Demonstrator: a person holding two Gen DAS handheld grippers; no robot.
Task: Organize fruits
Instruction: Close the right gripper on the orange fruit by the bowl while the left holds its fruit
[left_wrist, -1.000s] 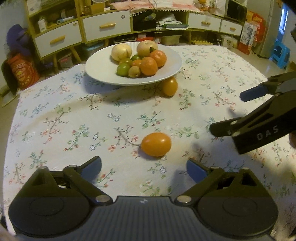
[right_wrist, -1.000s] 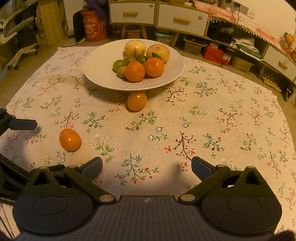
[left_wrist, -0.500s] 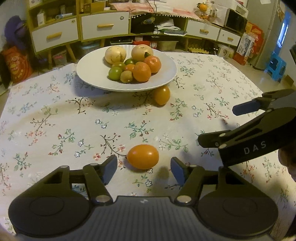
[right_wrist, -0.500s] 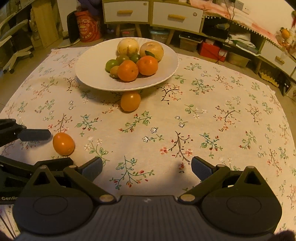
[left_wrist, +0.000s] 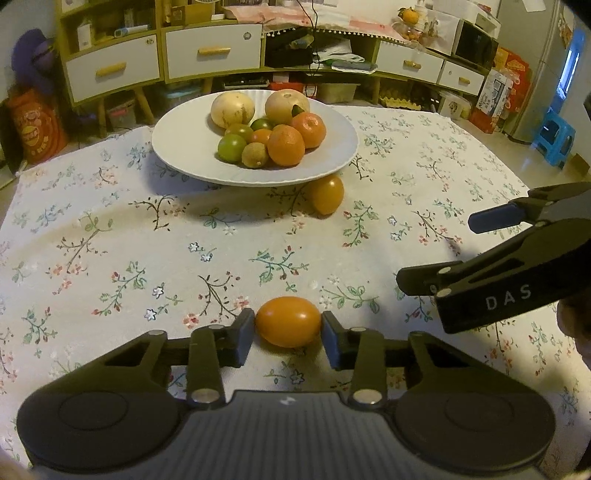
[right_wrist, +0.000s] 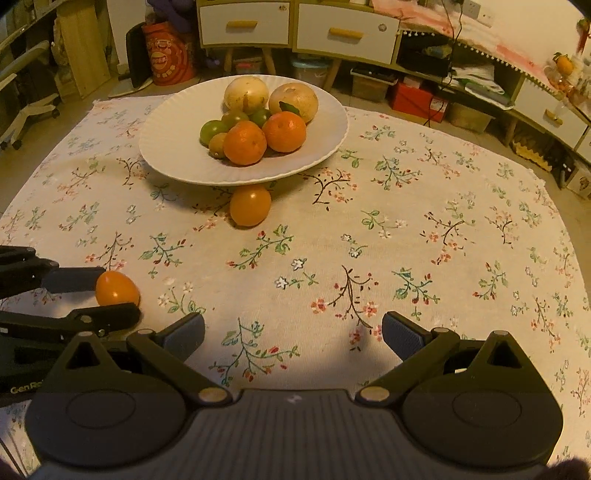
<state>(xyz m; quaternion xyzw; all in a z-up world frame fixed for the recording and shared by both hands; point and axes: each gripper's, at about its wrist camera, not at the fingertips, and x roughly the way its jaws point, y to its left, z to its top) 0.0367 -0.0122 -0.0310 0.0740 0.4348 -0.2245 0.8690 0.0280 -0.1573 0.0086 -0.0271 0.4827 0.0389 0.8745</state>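
Orange, glossy and egg-shaped, the small fruit (left_wrist: 288, 321) looks light but slippery, so the left gripper (left_wrist: 288, 334), jaws just closing, pinches its two ends while the right gripper (right_wrist: 293, 338) gapes empty.

Open tablecloth (right_wrist: 424, 240) right of plate (right_wrist: 177, 162); loose orange (right_wrist: 250, 205) at its rim.

Warm dim indoor light, soft shadows, strong fisheye edge distortion.

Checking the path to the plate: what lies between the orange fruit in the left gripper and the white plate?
Mostly bare floral tablecloth; a second orange fruit sits by the white plate rim, off the direct line. Left wrist view.
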